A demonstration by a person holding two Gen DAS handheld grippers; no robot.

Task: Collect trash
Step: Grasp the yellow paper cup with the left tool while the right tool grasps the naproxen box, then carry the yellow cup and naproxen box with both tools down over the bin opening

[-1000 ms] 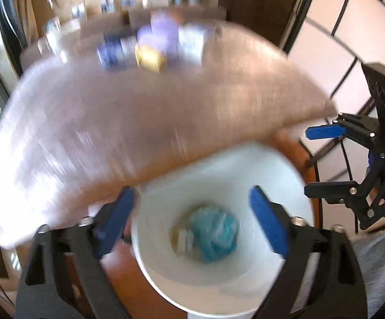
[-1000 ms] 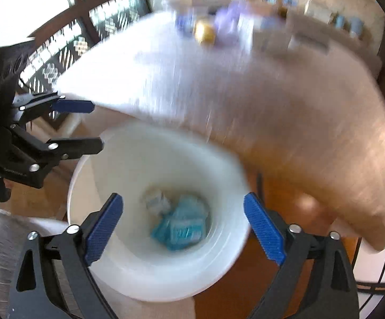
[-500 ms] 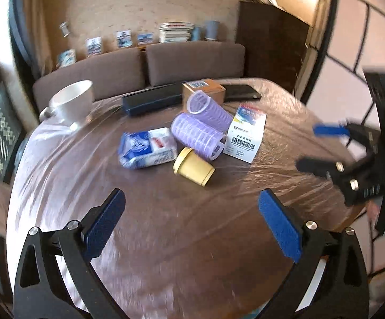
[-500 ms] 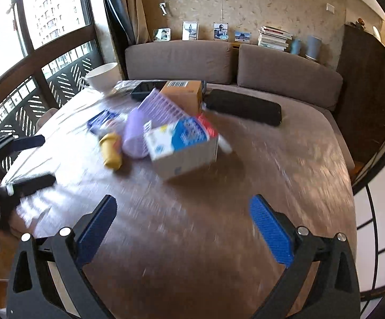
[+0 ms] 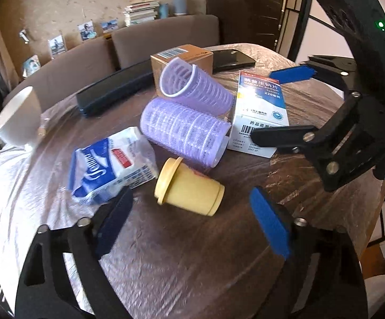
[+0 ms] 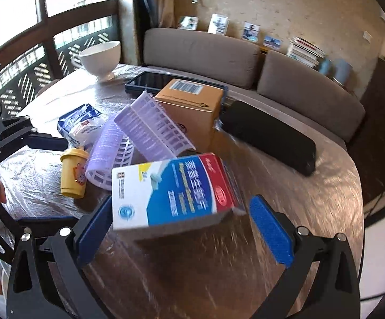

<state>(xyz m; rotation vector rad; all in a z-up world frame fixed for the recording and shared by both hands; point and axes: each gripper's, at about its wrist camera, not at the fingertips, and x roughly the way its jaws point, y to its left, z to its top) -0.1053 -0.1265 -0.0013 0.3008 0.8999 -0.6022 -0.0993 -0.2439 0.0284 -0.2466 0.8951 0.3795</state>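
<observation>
Trash: yellow cup btwn left claw, closing, no grip | right claw open | bowl foot right view only

Glossy crinkled plastic film covers the table; the yellow cup looks matt plastic, the medicine box glossy cardboard.

Our left gripper and right gripper are matte black plastic frames with cut-out openings. Behind each blue pad, silver screws dot the finger arms. A green light glows on the right gripper's curved housing.
</observation>
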